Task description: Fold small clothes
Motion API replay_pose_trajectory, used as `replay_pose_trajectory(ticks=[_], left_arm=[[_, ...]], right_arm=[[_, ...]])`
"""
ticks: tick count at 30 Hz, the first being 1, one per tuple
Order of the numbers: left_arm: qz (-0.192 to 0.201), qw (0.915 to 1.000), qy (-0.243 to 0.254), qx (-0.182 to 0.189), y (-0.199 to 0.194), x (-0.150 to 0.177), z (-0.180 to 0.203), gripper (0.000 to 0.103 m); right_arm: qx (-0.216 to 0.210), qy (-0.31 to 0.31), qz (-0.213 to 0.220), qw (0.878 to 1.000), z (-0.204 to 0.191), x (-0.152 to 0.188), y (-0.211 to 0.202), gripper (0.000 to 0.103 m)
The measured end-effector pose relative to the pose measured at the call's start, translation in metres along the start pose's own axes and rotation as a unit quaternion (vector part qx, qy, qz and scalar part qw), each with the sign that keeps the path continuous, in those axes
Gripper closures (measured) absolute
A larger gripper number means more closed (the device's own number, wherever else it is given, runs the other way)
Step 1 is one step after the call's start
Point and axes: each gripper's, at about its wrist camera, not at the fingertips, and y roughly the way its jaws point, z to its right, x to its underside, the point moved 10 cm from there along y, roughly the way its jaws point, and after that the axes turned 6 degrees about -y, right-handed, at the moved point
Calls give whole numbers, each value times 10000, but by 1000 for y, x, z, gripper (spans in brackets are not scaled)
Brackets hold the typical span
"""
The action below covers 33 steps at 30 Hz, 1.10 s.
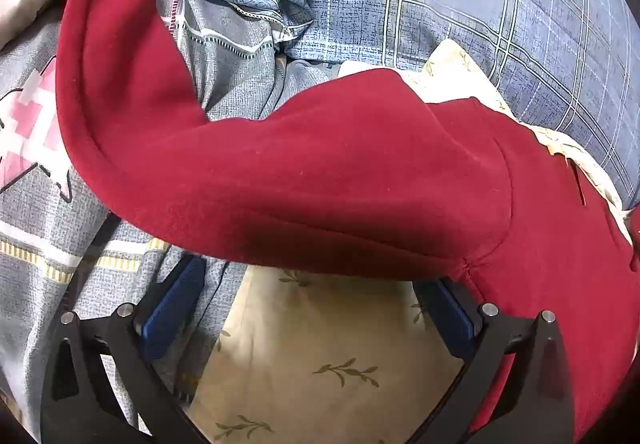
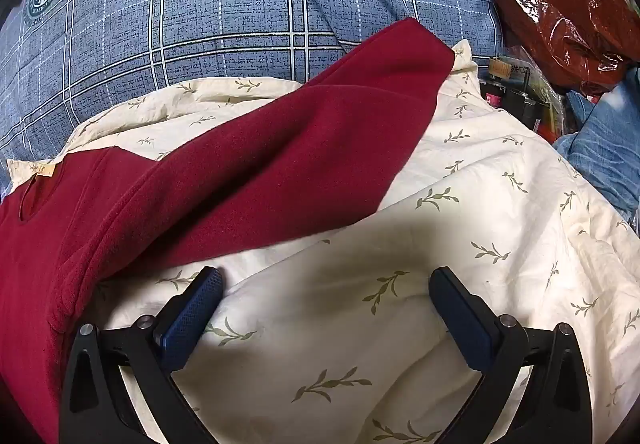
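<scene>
Evidently the fold had not begun. At the far left, the left tool (image 1: 316,308) stood with its jaws as wide as they go and nothing between them; its tips sat just under the near edge of the red garment's (image 1: 320,179) left sleeve (image 1: 120,83), which ran up and away over the grey patterned bedding (image 1: 40,228). Toward the middle, the garment lay face up on the cream leaf-print sheet (image 2: 480,203), neckline toward the blue plaid pillow (image 2: 240,3). Its right sleeve (image 2: 320,147) stretched diagonally toward that pillow. Further right, the right tool (image 2: 326,308) was likewise fully spread and empty, hovering over bare sheet just beside the sleeve. By my reading this was the approach to folding the sleeves inward; next, each tool would need to close on a sleeve edge.
</scene>
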Motion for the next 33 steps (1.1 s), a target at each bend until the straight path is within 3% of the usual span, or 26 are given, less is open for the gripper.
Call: replay_pose_trajectory(ticks=[15, 20, 25, 28, 33], left_arm=[[-34, 10000, -21, -39, 5, -1, 0, 0], [-353, 9994, 37, -7, -5, 9, 4, 0], [-355, 9992, 197, 50, -20, 16, 9, 0], [113, 9988, 453, -177, -42, 7, 11, 0], [854, 9932, 671, -411, -82, -7, 12, 0]], right_arm=[[39, -23, -9, 10000, -1, -1, 1, 1], [47, 194, -170, 9997, -7, 9, -18, 0], [-737, -110, 46, 9972, -61, 26, -79, 0], [-1216, -516, 148, 9911, -110, 39, -121, 0], [-2243, -904, 144, 9702, -197, 53, -169, 0]])
